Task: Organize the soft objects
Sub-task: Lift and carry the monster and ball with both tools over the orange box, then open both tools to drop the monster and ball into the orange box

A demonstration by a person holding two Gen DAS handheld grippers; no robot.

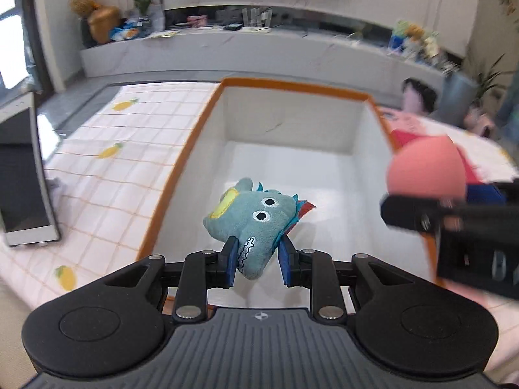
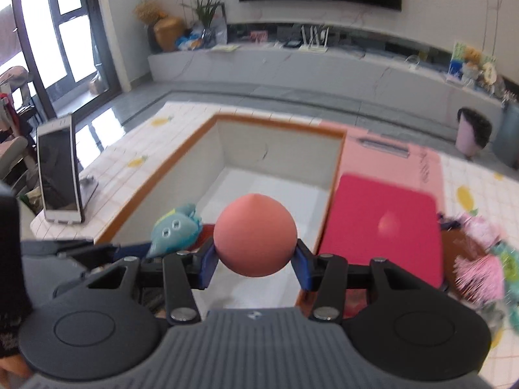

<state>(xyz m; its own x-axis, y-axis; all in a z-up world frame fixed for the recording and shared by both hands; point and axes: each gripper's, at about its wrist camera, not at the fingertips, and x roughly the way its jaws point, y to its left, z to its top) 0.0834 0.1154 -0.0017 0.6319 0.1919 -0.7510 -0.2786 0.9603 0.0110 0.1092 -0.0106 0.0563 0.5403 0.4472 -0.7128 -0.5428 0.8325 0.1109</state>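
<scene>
My left gripper is shut on a teal plush shark with a yellow patch, held over the near end of an orange-rimmed white box. My right gripper is shut on a pink foam peach, also above the near end of the same box. In the left wrist view the peach and the right gripper come in from the right over the box's right wall. In the right wrist view the shark hangs just left of the peach. Nothing lies inside the box.
The box stands on a checked tablecloth with lemon prints. A phone on a stand is to the left. Right of the box lie a pink board, a red mat and more soft toys.
</scene>
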